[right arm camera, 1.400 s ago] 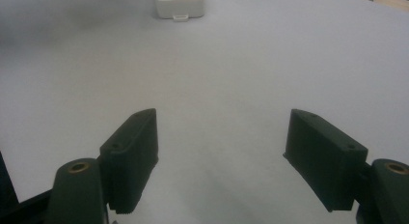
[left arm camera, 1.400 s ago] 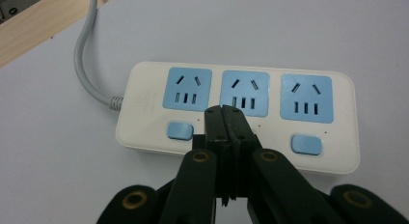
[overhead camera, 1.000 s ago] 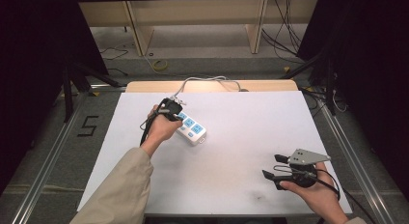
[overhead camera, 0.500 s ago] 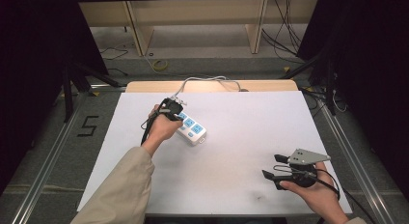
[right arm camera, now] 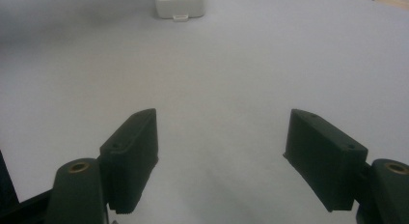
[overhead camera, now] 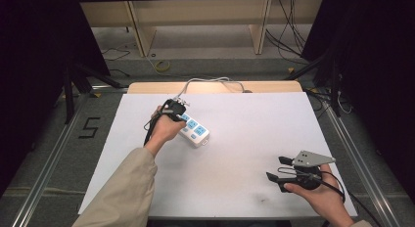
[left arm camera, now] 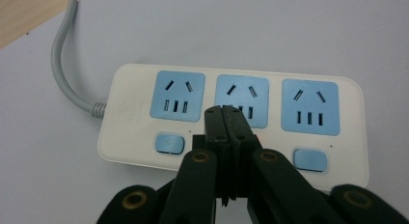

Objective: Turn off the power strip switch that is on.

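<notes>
Two grippers and one power strip on a white-topped desk [overhead camera: 235, 139].

High view. Item one: power strip [overhead camera: 195, 130], white with blue sockets, lying flat in the far left quarter of the desk, well in from the left edge. Its long axis runs diagonally, from the far edge down toward the near right; the free end points to the near right corner. A grey cable [overhead camera: 210, 82] leaves its far end and loops over the far edge of the desk. Item two: left gripper [overhead camera: 172, 109], in the person's left hand [overhead camera: 164, 128], set over the far end of the strip, tips down onto it. Item three: right gripper [overhead camera: 280, 169], held in the right hand [overhead camera: 318, 192] near the near right corner, well apart from the strip, jaws pointing left across the desk and standing spread.

Left gripper view. The left gripper [left arm camera: 224, 110] has its jaws pressed flat together with nothing between them; the tips rest at the lower edge of the middle socket of the power strip [left arm camera: 130, 108], just above the middle one of three blue switches. The strip lies crosswise here, cable [left arm camera: 65, 64] leaving at its left end.

Right gripper view. The right gripper [right arm camera: 219, 142] is released, jaws wide apart over bare desk [right arm camera: 217, 64]. The free end of the power strip [right arm camera: 181, 4] faces it from far off.
</notes>
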